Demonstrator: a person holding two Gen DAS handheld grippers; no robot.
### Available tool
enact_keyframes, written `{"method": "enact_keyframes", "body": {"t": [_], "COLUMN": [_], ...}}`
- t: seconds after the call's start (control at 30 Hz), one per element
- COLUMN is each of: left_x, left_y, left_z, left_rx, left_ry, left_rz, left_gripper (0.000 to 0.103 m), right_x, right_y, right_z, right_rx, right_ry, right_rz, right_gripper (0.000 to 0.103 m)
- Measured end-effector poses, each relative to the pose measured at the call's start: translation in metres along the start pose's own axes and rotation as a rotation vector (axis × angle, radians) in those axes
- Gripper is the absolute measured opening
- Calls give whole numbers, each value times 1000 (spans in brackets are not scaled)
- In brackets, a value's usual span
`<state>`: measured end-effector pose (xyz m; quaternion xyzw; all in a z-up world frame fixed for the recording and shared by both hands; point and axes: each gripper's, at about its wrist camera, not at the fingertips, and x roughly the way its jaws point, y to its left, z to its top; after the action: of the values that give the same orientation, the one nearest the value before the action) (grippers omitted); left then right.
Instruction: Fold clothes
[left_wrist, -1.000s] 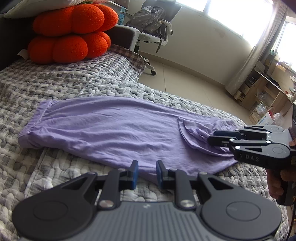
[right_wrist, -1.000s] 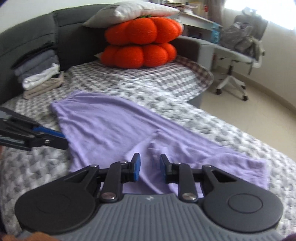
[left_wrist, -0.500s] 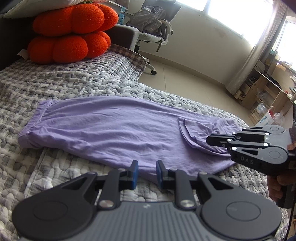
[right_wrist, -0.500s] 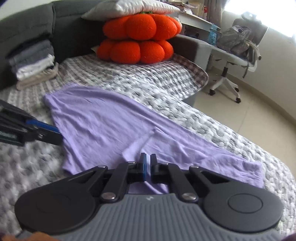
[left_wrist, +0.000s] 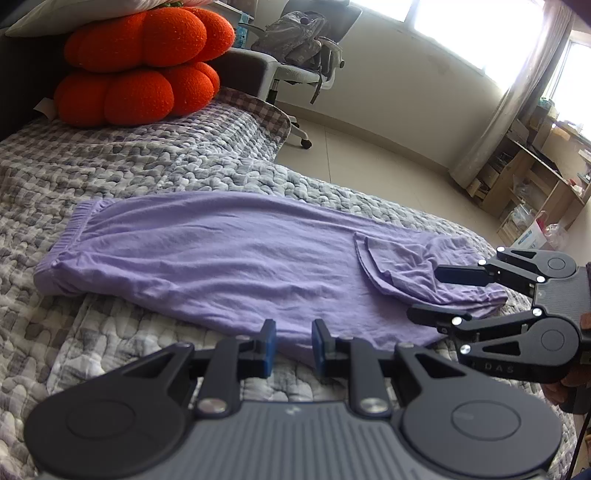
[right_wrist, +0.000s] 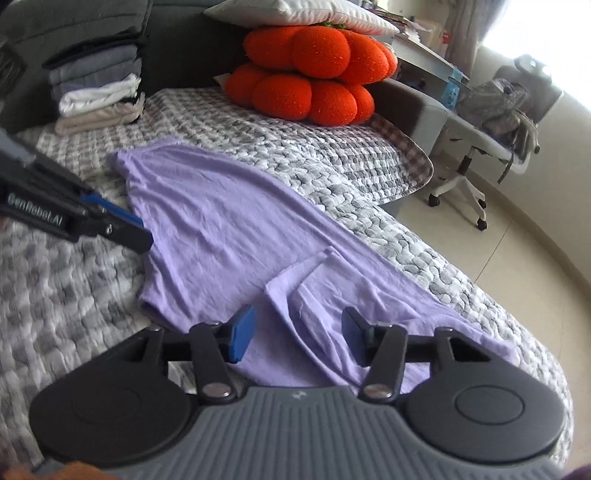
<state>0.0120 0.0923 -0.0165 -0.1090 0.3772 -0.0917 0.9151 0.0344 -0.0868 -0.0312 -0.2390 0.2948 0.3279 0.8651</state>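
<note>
Since earlier: right hand-held gripper (right_wrist: 299, 339) opening | purple garment (left_wrist: 229, 266) flat

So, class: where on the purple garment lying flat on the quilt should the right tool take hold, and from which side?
Probably the loose folded flap of the purple garment, near its leg end. It stands raised off the flat cloth, directly ahead of the right tool, whose jaws are opening around nothing; come from the near edge, angled downward.

- One purple garment (left_wrist: 229, 258) lies on the bed.
- Two orange pumpkin cushions (right_wrist: 314, 70), one stacked on the other.
- One white pillow (right_wrist: 295, 11) on top of them.
- One pile of folded clothes (right_wrist: 98, 88).
- One office chair (right_wrist: 491, 122), carrying one backpack (left_wrist: 295, 33).
- Two grippers: left gripper (left_wrist: 293, 345), right gripper (right_wrist: 299, 334).
</note>
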Motion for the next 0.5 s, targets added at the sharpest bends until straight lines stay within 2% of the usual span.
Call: {"method": "enact_keyframes", "body": {"t": [0.2, 0.23, 0.27, 0.3, 0.33, 0.37, 0.5], "left_x": [-2, -2, -2, -2, -2, -2, -1], "left_y": [4, 4, 5, 5, 6, 6, 13], "left_z": [2, 2, 2, 3, 3, 3, 6], "left_rx": [-16, -19, -21, -23, -26, -30, -65], "left_ry": [-8, -8, -7, -7, -6, -5, -2], "left_rz": [-6, -8, -11, -14, -17, -22, -36], "left_gripper": [21, 21, 21, 21, 21, 21, 21], "right_x": [15, 18, 19, 21, 21, 21, 16], "right_y": [1, 1, 1, 1, 2, 2, 3], "right_z": [-3, -4, -4, -3, -2, -1, 5], "right_rx": [-13, -11, -5, 1, 3, -4, 6], "right_ry": [44, 51, 54, 56, 54, 50, 14], "right_rz": [-24, -29, -31, -32, -33, -38, -54], "right_gripper": [56, 51, 38, 31, 14, 5, 1]}}
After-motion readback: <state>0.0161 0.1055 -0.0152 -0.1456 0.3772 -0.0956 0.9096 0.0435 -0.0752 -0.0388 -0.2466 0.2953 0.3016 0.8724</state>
